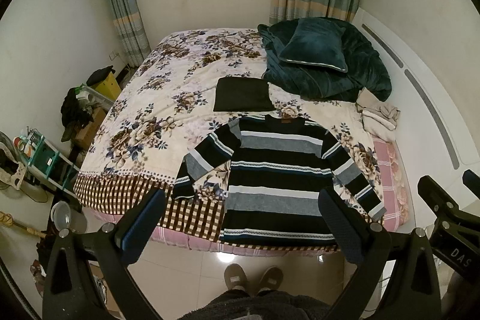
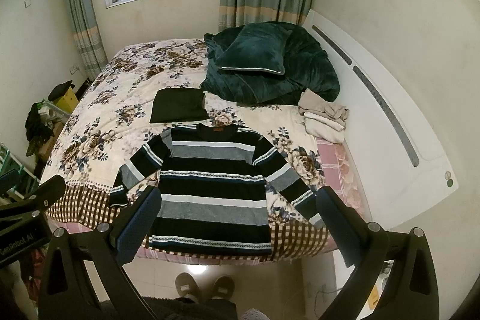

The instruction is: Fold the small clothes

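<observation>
A striped sweater [image 1: 276, 173] in black, grey, white and blue lies flat on the bed, sleeves spread down both sides, hem at the near bed edge. It also shows in the right wrist view [image 2: 210, 185]. My left gripper [image 1: 243, 218] is open and empty, held above the near bed edge in front of the sweater. My right gripper [image 2: 237, 218] is open and empty, also above the near edge. Neither touches the sweater. The right gripper's body shows at the right edge of the left wrist view.
A folded black garment [image 1: 243, 95] lies beyond the sweater's collar. A dark green blanket with a pillow [image 1: 324, 62] sits at the back right, beige folded clothes [image 1: 378, 116] beside the white headboard [image 1: 426, 110]. The floral bedspread [image 1: 156, 98] extends left. Slippered feet [image 1: 252, 278] stand on the tiled floor.
</observation>
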### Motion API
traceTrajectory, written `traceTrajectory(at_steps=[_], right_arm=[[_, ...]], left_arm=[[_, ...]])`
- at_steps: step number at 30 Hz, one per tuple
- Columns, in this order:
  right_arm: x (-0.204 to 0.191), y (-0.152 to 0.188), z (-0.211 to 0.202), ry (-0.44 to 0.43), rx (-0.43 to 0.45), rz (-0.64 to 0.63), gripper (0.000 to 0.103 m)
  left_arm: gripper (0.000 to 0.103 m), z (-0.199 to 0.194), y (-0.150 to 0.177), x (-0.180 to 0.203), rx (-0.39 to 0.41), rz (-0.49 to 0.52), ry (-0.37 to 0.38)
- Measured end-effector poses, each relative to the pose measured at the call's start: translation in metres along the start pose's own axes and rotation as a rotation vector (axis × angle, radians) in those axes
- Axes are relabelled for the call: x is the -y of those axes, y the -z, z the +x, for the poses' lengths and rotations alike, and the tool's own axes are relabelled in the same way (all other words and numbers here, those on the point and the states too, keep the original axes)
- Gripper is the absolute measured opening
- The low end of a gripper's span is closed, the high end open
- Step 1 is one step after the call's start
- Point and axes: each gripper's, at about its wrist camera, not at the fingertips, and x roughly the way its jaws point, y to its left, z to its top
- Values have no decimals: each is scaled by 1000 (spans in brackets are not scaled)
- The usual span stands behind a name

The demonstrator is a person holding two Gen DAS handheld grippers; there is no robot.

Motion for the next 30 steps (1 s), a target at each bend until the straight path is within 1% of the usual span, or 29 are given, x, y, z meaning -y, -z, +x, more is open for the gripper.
traceTrajectory(at_steps=[7,9,10,12,14,16,19,20,21,22,23,24,26,27,28,30], right_arm=[[-3,1,9,1,0,3,103],[-3,3,12,1,0,4,103],[-3,-9,12,1,-4,14,103],[1,-15,18,-4,-13,49,103],[10,-17,30,0,-45,102,103],[17,-28,61,17,-80,174,103],[59,-14,115,84,-138,319,103],[71,-2,137,110,-150,361,102],[90,11,152,130,-163,401,95],[105,21,173,143,-185,441,90],[124,36,197,165,-229,485,73],[143,51,219,177,-267,542,62],[186,84,262,197,-322,675,61],[209,105,283,204,-346,749,62],[230,124,305,195,-363,829,62],[266,165,358,173,-410,987,62]], left_arm=[[103,3,-6,-5,-5,4,6],[103,9,-7,-7,9,8,0],[103,20,-8,-7,19,11,-13],[103,40,-25,-15,41,12,-40],[103,67,-28,-10,44,25,-66],[103,104,-32,-2,21,52,-86],[103,163,-34,12,-23,81,-91],[103,187,-35,20,-50,91,-96],[103,202,-33,25,-67,97,-96],[103,225,-32,36,-93,109,-107],[103,248,-31,45,-127,118,-124],[103,262,-28,48,-153,123,-129],[103,306,-24,63,-216,125,-143],[103,322,-22,67,-242,124,-152],[103,344,-21,74,-276,124,-157],[103,386,-17,87,-334,124,-192]])
